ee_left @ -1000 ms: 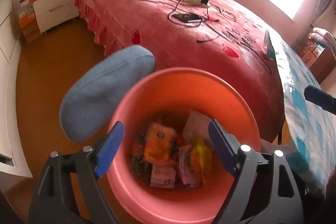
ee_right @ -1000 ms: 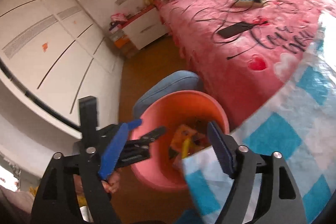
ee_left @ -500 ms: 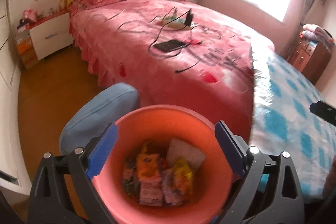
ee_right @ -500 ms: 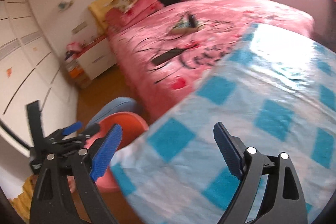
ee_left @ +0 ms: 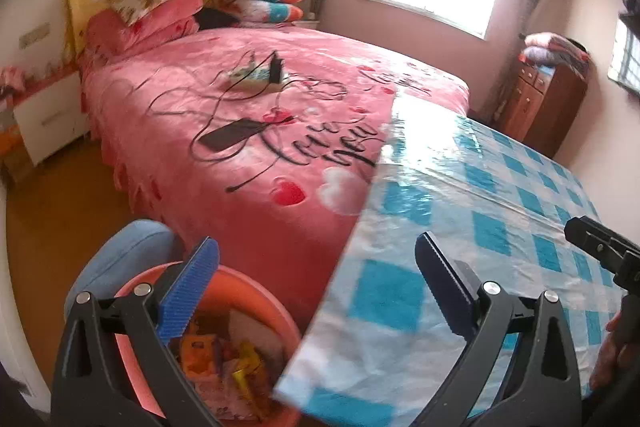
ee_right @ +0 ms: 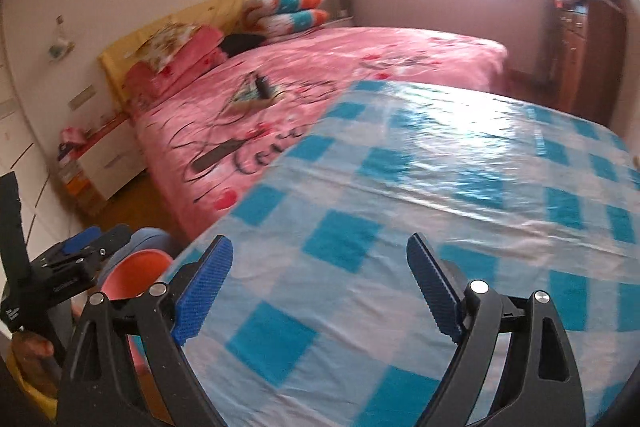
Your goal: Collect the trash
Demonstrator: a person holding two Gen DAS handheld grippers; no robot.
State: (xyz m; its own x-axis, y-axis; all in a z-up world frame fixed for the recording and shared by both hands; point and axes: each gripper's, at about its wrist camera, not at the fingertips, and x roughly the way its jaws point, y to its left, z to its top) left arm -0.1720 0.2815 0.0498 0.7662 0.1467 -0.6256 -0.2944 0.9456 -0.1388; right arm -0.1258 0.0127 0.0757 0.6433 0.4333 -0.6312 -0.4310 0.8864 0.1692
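Observation:
A pink bin (ee_left: 244,273) stands on the floor beside the table, holding several bright wrappers (ee_left: 224,359). In the left wrist view my left gripper (ee_left: 316,247) hovers above the bin's right rim and the table corner. Its jaws are opening, with nothing between them. My right gripper (ee_right: 320,243) is open and empty over the blue-and-white checked tablecloth (ee_right: 440,187). In the right wrist view the bin (ee_right: 136,275) shows at lower left, with the left gripper (ee_right: 104,237) above it. No loose trash shows on the cloth.
A pink bed (ee_left: 240,147) with a power strip (ee_left: 256,79), cables and a dark phone (ee_left: 232,135) lies behind the table (ee_left: 480,227). A blue cushion (ee_left: 120,255) sits next to the bin. A white nightstand (ee_left: 48,115) and a wooden cabinet (ee_left: 540,99) stand by the walls.
Both views have swung up and right, from the bin to the checked table. The left jaws have spread wider. The bin has slid to the lower left of both views.

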